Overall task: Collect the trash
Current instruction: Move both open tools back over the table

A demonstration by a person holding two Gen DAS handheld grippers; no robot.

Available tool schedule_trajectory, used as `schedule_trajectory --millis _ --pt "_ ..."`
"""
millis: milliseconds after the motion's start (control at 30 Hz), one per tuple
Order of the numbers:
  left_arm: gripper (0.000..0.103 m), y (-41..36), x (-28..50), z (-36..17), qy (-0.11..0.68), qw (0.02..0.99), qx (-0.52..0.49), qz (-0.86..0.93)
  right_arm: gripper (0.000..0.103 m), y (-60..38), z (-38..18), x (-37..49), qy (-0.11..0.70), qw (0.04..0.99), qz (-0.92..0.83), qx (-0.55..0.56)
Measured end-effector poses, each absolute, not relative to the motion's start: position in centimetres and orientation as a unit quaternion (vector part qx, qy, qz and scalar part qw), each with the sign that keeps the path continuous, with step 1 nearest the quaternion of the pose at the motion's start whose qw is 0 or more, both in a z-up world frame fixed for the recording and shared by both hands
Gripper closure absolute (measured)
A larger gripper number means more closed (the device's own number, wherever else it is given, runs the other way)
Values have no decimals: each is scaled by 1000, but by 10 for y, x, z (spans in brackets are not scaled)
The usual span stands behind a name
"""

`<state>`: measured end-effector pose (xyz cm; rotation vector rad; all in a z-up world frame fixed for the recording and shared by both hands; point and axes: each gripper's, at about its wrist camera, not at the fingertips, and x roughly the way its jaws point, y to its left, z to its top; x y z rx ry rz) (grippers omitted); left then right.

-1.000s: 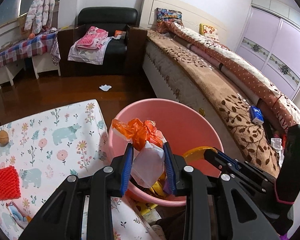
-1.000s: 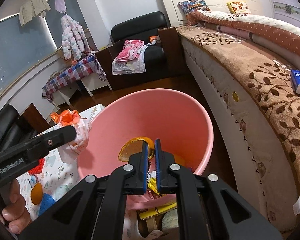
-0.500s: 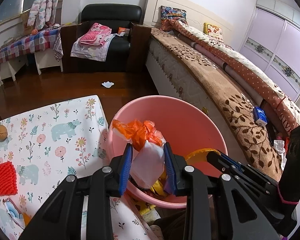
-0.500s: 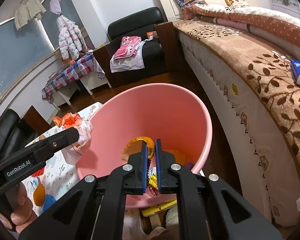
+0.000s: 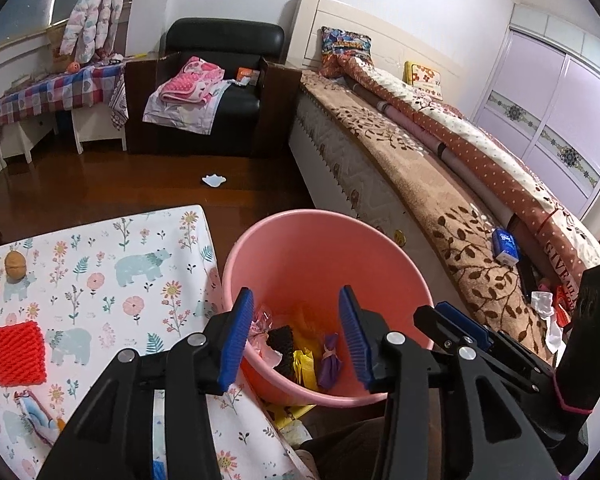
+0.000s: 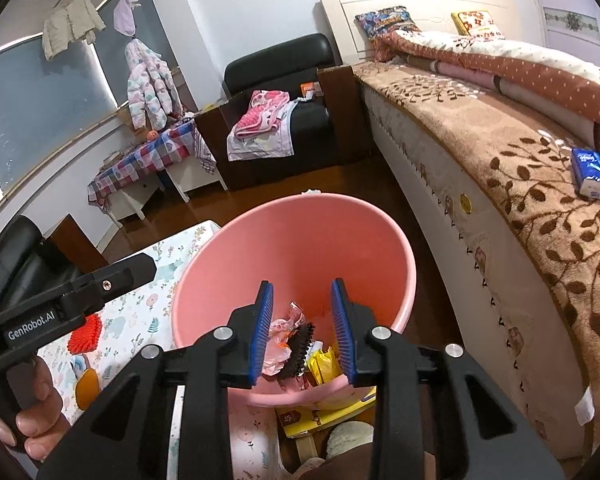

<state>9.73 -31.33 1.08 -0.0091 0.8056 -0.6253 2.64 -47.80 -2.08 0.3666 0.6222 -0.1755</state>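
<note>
A pink bin (image 5: 324, 240) (image 6: 300, 240) stands on the floor between the table and the bed. Inside lie a crumpled pink wrapper (image 6: 278, 336), a black piece (image 5: 280, 344), yellow wrappers (image 5: 304, 364) and a purple wrapper (image 5: 329, 364). My left gripper (image 5: 296, 332) is open and empty over the bin's near left rim. My right gripper (image 6: 302, 328) is open and empty over the bin's near rim; it also shows in the left wrist view (image 5: 460, 324). On the table lie a red foam net (image 5: 18, 354) and two walnuts (image 5: 15, 264).
The table has a floral cloth (image 5: 100, 272) at the left. A bed (image 5: 440, 184) with a blue tissue pack (image 5: 506, 246) runs along the right. A white scrap (image 5: 214, 179) lies on the wooden floor. A black armchair (image 5: 220, 80) stands at the back.
My left gripper opened and let go of the orange and white bag, which is no longer between the fingers. My right gripper opened too. Both rose a little above the bin.
</note>
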Motion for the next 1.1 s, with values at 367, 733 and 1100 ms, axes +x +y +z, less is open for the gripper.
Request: schedule_trajectory --millis 367,733,1100 --pt "59 -269 67 41 358 890 -14 -281 72 -444 2 -4 282 941 -57 180" --pt "59 -198 30 43 353 907 22 -227 72 -385 15 -35 275 946 -15 173" --pt "59 -82 9 50 326 932 3 -158 72 -350 26 -61 273 948 0 163"
